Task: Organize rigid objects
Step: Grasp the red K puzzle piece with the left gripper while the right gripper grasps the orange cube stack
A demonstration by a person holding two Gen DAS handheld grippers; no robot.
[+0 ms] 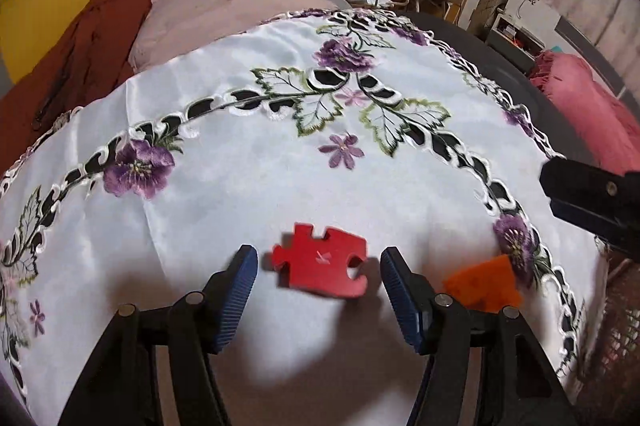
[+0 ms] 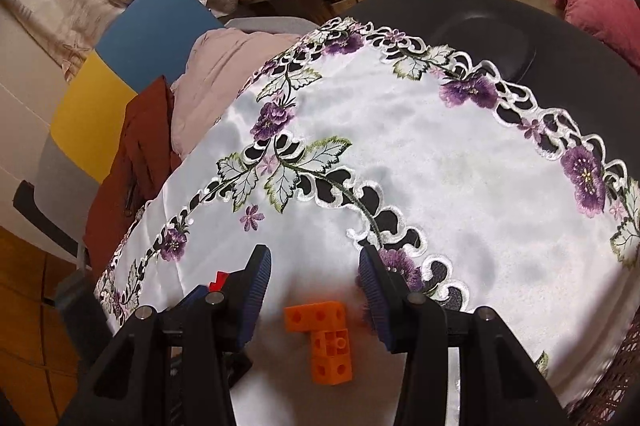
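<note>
Red puzzle piece (image 1: 320,260) lies flat on the white embroidered cloth (image 1: 248,161) that covers the bench, directly between the blue ribbed pads of the left gripper (image 1: 318,258). Jaws released; clear gap on both sides of the piece, neither pad touching it. Orange block piece (image 2: 320,336), an L of joined cubes, lies just to the right of the puzzle piece on the same cloth, between the pads of the right gripper (image 2: 314,280) but nearer the camera than the tips. Right jaws also released, nothing grasped; the pads stand apart from the block on both sides. In the left wrist view the right gripper shows as a dark shape at the right edge, above the orange block. Judgement: step in hand looks like the left pick of the puzzle piece. The piece is thin and flat, so the pads need to go right down to the cloth before closing, or they will ride over its top edge. Close across the straighter sides, not on the knob or the notch, so it does not twist out. The satin looks slippery and loose, and a low approach may pinch a fold with the piece; settle gently and close slowly. Keep the left jaw clear of the orange block close by.
</note>
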